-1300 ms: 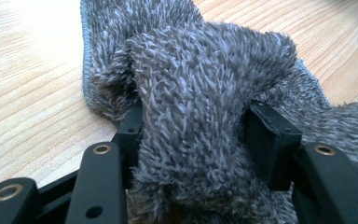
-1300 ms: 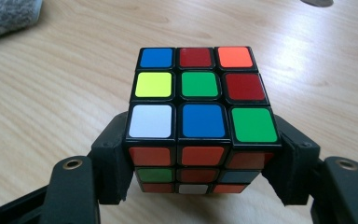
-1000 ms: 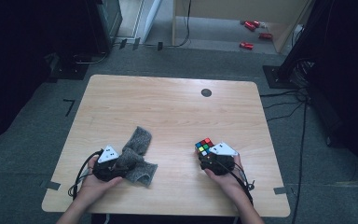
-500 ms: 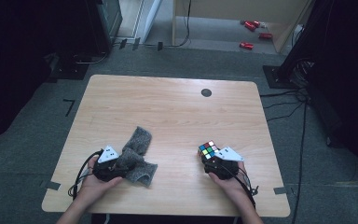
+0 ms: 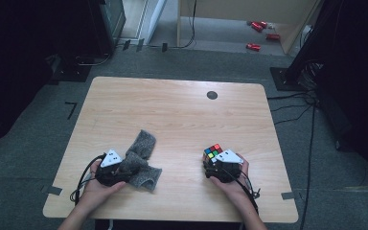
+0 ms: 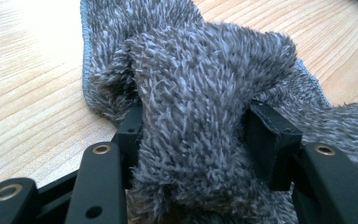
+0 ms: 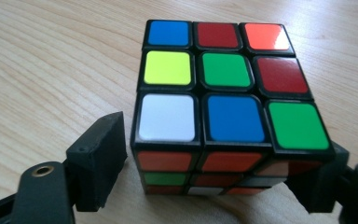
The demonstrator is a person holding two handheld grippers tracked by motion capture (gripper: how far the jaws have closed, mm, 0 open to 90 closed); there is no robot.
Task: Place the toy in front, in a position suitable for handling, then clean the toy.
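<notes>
At the near side of the wooden table [image 5: 182,110] the person has 2 grippers down, 1 in each hand, and I'll place everything from the puzzle cube [image 5: 212,152].

The cube stands on the table toward the near right. The right gripper [image 5: 215,165] sits just behind it on the person's side, with the hand [image 5: 232,179] wrapped around its body. In the right gripper view the cube [image 7: 223,93] rests flat on the wood between the 2 black jaws, its top face showing blue, red, orange, yellow, green and white squares. The jaws have just been opening. The finger [image 7: 98,158] on the left of that view stands off from the cube's side with a sliver of wood showing between; the finger on the other side [image 7: 319,182] is at the cube's lower corner, and I cannot tell whether it touches. So the cube is bracketed but let go, not squeezed.

Well to the left of the cube lies a grey fluffy cloth [image 5: 139,160], crumpled, 1 end stretching away up the table. The left gripper [image 5: 120,170] is at the cloth's near left edge. In the left gripper view a thick fold of the cloth [image 6: 200,116] bulges up between the fingers [image 6: 272,140], which press into it from both sides: clenched on the cloth.
</notes>
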